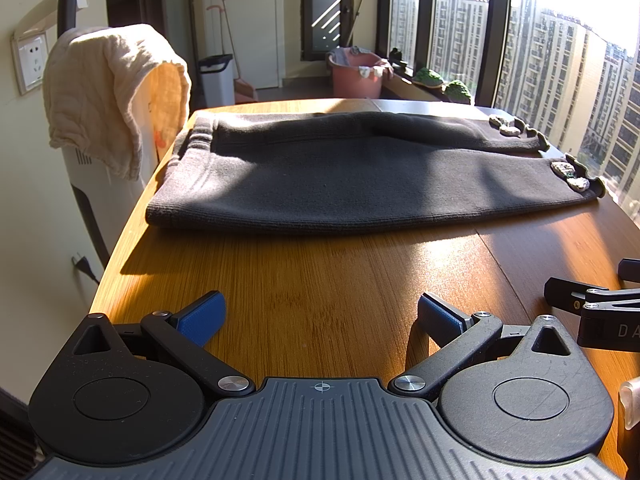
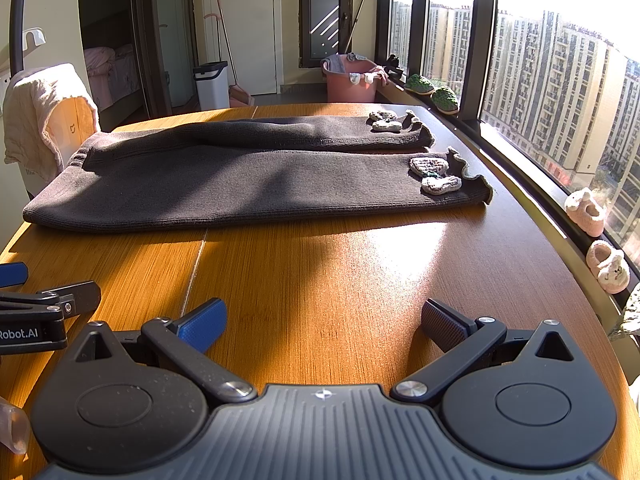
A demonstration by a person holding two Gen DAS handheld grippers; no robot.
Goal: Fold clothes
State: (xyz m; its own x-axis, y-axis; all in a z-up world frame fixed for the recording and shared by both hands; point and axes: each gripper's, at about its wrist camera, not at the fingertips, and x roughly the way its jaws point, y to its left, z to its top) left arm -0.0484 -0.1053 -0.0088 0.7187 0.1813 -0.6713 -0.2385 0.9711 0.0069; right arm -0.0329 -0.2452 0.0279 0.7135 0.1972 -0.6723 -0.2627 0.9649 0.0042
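A dark grey knit pair of trousers lies flat across the far half of the wooden table, waistband to the left, both legs running right, with knitted bows near the ruffled cuffs. It also shows in the right wrist view. My left gripper is open and empty, above bare table in front of the trousers. My right gripper is open and empty, beside it to the right, also short of the cloth. Each gripper shows at the edge of the other's view.
A cream cloth hangs over a white appliance left of the table. Small knitted shoes sit on the window ledge along the right. A pink basin and a white bin stand on the floor beyond.
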